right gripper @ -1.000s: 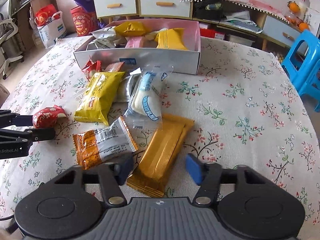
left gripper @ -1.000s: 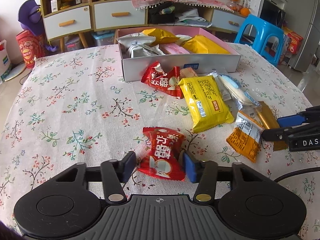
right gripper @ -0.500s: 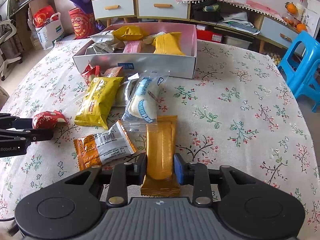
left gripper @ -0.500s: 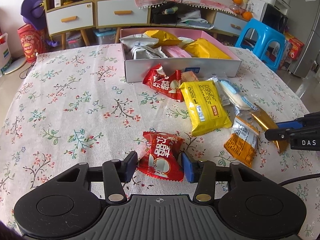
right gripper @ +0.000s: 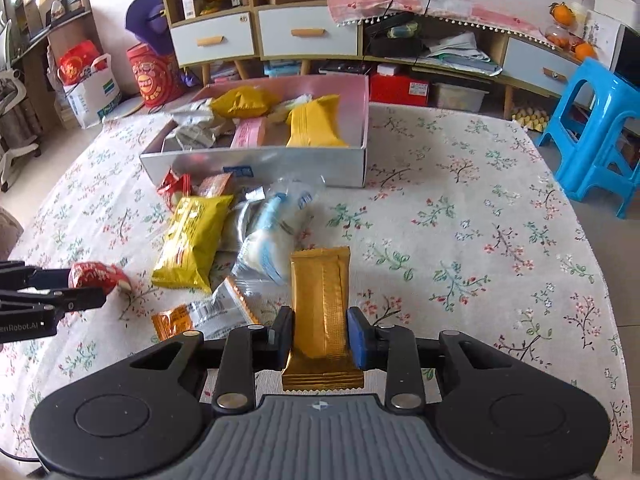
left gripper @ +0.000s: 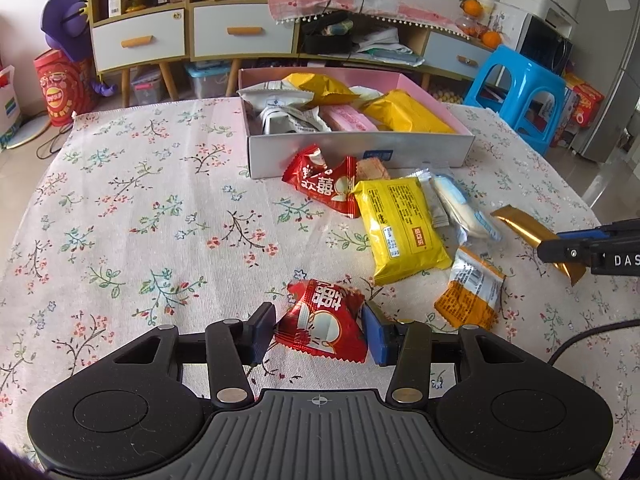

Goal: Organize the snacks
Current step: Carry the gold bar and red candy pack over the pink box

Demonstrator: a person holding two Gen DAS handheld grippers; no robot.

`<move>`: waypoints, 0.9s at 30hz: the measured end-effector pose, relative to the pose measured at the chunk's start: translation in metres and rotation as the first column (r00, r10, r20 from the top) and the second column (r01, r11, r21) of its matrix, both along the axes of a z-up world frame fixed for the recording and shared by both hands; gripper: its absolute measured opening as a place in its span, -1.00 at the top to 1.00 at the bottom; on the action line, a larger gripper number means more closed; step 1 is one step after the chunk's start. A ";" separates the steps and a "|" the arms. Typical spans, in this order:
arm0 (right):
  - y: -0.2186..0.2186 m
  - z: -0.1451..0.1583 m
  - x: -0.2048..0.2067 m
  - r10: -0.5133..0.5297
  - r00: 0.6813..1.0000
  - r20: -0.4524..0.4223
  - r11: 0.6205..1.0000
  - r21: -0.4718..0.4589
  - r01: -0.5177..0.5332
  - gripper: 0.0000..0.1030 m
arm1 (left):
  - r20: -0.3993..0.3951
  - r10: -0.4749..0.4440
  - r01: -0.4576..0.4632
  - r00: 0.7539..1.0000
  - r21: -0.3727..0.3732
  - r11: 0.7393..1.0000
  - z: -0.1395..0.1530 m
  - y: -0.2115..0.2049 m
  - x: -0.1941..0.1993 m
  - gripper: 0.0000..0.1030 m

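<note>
My left gripper [left gripper: 318, 330] is shut on a red snack packet [left gripper: 322, 326] and holds it a little above the tablecloth. My right gripper [right gripper: 320, 334] is shut on a long gold snack bar [right gripper: 320, 300] and lifts it off the table. A white box with a pink inside [left gripper: 360, 152] at the far middle holds several snacks. Loose in front of it lie a second red packet [left gripper: 324, 186], a yellow packet [left gripper: 400, 228], a clear blue-and-white packet [left gripper: 460, 208] and an orange packet [left gripper: 470, 296].
The table wears a floral cloth [left gripper: 140, 220]. A blue plastic stool [left gripper: 524, 96] stands beyond the far right edge. Low cabinets with drawers [left gripper: 240, 36] line the back wall. A red drum [left gripper: 60, 88] stands on the floor at the left.
Both grippers closed on their snacks and lifted: the left on the red packet, the right on the gold bar, which now points straight ahead.
</note>
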State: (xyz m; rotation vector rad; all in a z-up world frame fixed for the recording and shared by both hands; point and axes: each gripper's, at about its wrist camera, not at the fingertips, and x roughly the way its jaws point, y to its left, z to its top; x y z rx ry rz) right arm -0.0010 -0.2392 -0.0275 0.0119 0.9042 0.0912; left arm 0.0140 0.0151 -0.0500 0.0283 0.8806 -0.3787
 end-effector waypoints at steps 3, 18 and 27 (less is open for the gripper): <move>-0.001 0.004 0.000 -0.004 1.000 0.011 1.000 0.008 0.004 0.63 | -0.003 0.000 0.000 1.000 -0.008 1.000 0.003 0.001 0.000 0.14; 0.008 0.032 0.012 0.018 0.997 0.081 0.999 0.029 -0.021 0.63 | -0.002 0.040 -0.040 0.999 -0.051 0.998 0.022 0.010 0.003 0.22; 0.007 0.055 0.031 -0.011 0.992 0.126 0.996 0.088 0.000 0.63 | 0.074 0.069 -0.062 0.995 -0.093 0.994 0.052 0.001 0.016 0.22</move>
